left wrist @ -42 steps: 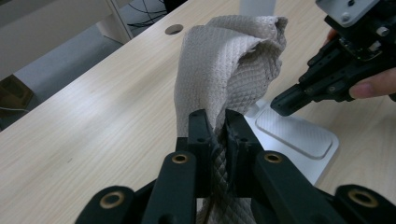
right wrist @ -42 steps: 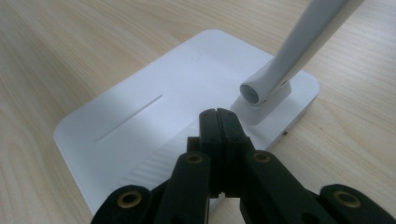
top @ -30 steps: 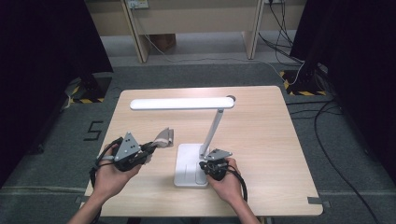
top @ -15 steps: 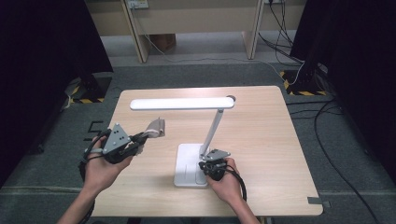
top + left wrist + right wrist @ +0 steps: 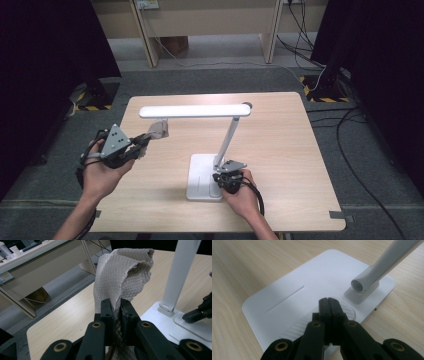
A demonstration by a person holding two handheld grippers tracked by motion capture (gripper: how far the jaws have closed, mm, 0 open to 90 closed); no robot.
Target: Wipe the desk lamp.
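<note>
**Cloth lifted away from the lamp**

Left gripper (image 5: 145, 141), clamped on a beige waffle-weave cloth (image 5: 125, 277), has moved left and risen off the wooden table (image 5: 280, 130). Right gripper (image 5: 329, 302), jaws closed and empty, stays pressed on the white desk lamp's flat base (image 5: 294, 300). No writing is legible.

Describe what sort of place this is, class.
Probably a lab or studio recording bay: a lone wooden table on grey carpet, dark curtains at both sides, cables trailing over the floor.

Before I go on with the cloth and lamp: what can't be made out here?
- Cloth: its lower end, left gripper view, hidden behind the left gripper.
- Lamp base: whether the right gripper presses it, right gripper view, tips cover the spot.
- Lamp head: underside, high view, faces away.
</note>
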